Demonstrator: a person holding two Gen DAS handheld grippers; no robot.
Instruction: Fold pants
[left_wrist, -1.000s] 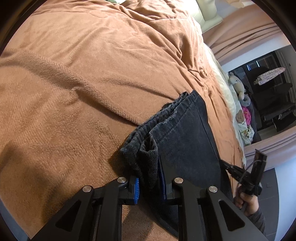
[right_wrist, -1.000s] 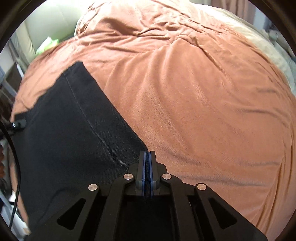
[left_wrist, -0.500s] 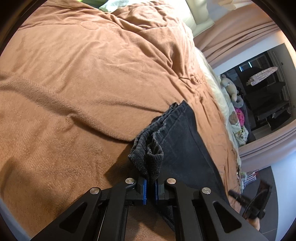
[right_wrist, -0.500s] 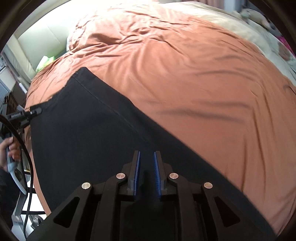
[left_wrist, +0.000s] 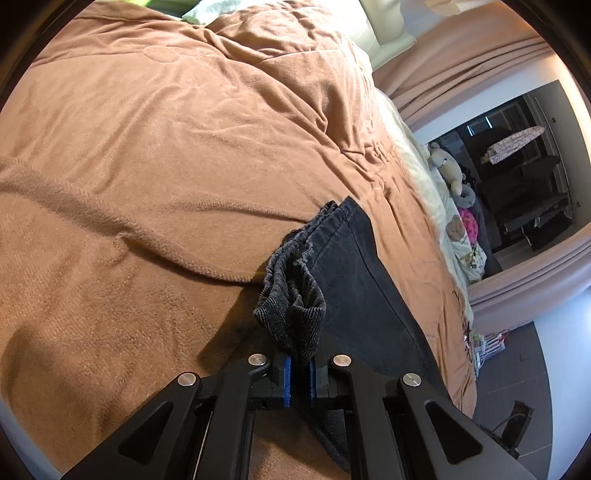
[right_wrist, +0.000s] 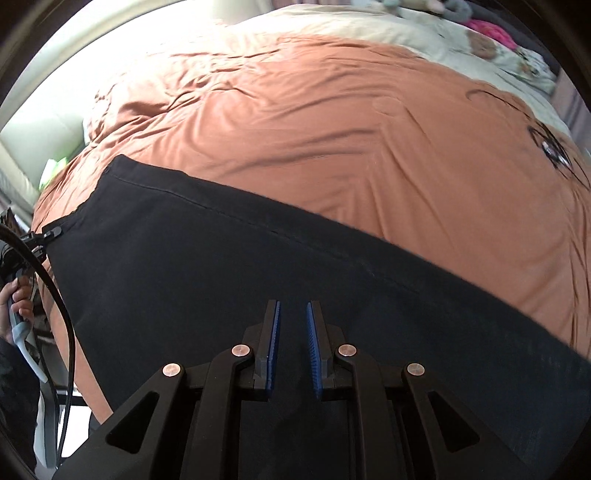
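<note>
Left hand-held gripper (left_wrist: 300, 373) clamped on pants (left_wrist: 354, 280) cuffs; right hand-held gripper (right_wrist: 293, 347) apart, w/ nothing gripped. Pull cuffs taut, keep edges aligned.

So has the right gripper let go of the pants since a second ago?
Yes. The right gripper, shut a second ago at the pants' edge beside the brown blanket, now stands open over the middle of the black pants, gripping nothing.

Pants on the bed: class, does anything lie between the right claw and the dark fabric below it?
Nothing visible does. The right claw is open directly over the pants, with only dark fabric between its pads. The left claw is shut on the bunched waistband end. The brown blanket lies beyond.
</note>
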